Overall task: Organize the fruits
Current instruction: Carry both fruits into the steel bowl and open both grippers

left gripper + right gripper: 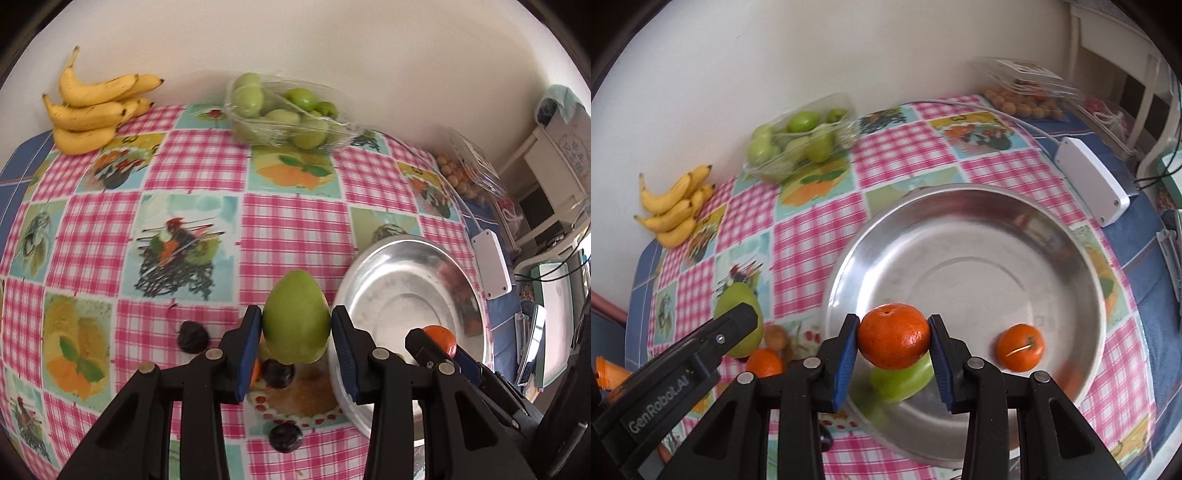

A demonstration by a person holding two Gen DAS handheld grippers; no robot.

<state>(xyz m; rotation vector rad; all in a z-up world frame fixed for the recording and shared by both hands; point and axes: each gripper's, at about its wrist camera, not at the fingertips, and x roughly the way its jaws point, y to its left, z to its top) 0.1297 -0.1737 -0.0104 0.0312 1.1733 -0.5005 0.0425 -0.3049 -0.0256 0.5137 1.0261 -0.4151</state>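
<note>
My left gripper (297, 326) is shut on a green pointed fruit (296, 317) and holds it above the checked tablecloth, just left of the steel bowl (399, 266). My right gripper (893, 341) is shut on a mandarin (894, 336) over the near side of the steel bowl (960, 229). In the bowl lie a second mandarin (1020, 347) and a green fruit (905, 378). Under the left gripper, three dark plums (192, 336) rest on the cloth. Another mandarin (764, 362) and a brownish fruit (776, 336) sit left of the bowl.
Bananas (92, 107) lie at the far left by the wall. A wrapped tray of green fruits (284, 110) stands at the back. A clear pack of small yellow fruits (465, 173) and a white box (491, 264) lie right of the bowl, near the table's edge.
</note>
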